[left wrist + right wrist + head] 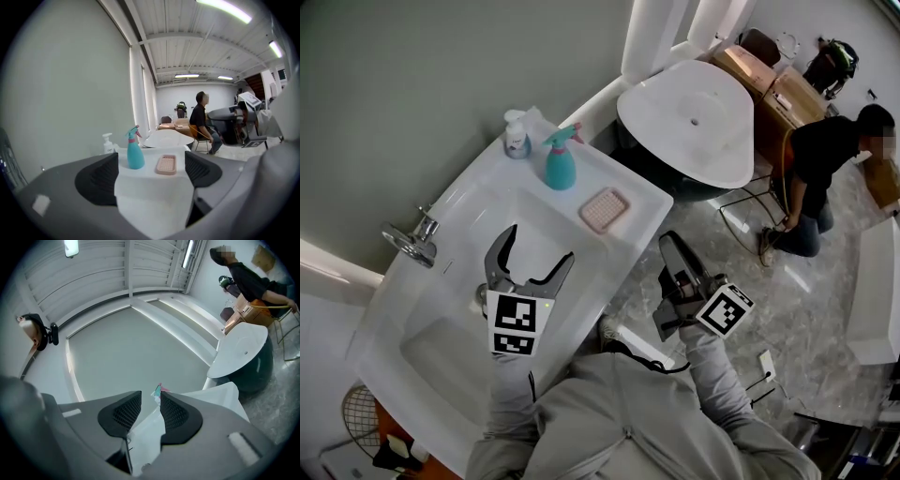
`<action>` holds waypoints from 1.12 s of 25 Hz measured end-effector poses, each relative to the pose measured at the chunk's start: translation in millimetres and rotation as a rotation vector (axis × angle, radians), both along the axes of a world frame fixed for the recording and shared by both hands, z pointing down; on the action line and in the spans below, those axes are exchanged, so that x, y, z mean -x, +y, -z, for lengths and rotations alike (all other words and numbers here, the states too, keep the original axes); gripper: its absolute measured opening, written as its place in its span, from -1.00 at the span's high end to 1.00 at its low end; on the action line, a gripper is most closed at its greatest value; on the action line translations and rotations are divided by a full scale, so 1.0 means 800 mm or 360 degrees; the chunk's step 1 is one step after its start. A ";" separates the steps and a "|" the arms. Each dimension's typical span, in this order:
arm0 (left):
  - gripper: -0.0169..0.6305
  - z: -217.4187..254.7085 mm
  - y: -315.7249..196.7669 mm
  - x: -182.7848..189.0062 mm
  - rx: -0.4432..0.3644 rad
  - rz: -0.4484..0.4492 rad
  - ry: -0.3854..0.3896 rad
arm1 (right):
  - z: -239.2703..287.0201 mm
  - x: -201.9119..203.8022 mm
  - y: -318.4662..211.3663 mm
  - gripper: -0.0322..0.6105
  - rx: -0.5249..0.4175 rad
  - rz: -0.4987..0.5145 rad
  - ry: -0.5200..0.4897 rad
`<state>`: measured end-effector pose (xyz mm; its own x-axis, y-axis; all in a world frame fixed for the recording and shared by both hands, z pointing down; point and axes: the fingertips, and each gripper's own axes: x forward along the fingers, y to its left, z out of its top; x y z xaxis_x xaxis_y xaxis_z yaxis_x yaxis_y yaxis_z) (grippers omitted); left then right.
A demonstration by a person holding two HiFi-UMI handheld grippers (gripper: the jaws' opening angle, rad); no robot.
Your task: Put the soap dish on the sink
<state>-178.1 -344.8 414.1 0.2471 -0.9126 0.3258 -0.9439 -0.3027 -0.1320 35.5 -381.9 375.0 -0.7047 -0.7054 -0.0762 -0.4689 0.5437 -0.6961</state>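
Note:
The pink soap dish [605, 209] [166, 164] lies flat on the right-hand deck of the white sink [412, 309], near its right corner. My left gripper [539, 246] [151, 171] hovers over the basin, open and empty, its jaws pointing at the dish from a short way off. My right gripper [669, 246] [151, 399] hangs off the sink's front right edge, over the floor. Its jaws stand nearly together with a narrow gap and nothing between them.
A teal spray bottle [560, 161] [135, 151] and a white pump bottle [517, 134] stand at the sink's back, left of the dish. The faucet [414, 234] is on the left rim. A white oval basin [698, 117] stands beyond, with a crouching person [820, 169].

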 end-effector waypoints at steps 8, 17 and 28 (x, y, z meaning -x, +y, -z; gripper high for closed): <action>-0.56 0.019 0.056 0.043 -0.0151 0.0184 0.0075 | -0.004 0.026 0.028 0.56 -0.0024 -0.0001 0.0060; -0.56 0.016 0.108 0.064 -0.0177 0.0261 0.0125 | -0.005 0.052 0.060 0.56 -0.0071 0.0039 0.0187; -0.56 0.021 0.138 0.070 -0.0212 0.0297 0.0157 | -0.002 0.068 0.085 0.56 -0.0113 0.0070 0.0287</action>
<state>-234.3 -234.7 397.1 0.0949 -0.9787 0.1821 -0.9921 -0.1081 -0.0637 -19.0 -313.6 376.8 -0.7414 -0.6711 0.0055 -0.5573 0.6110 -0.5623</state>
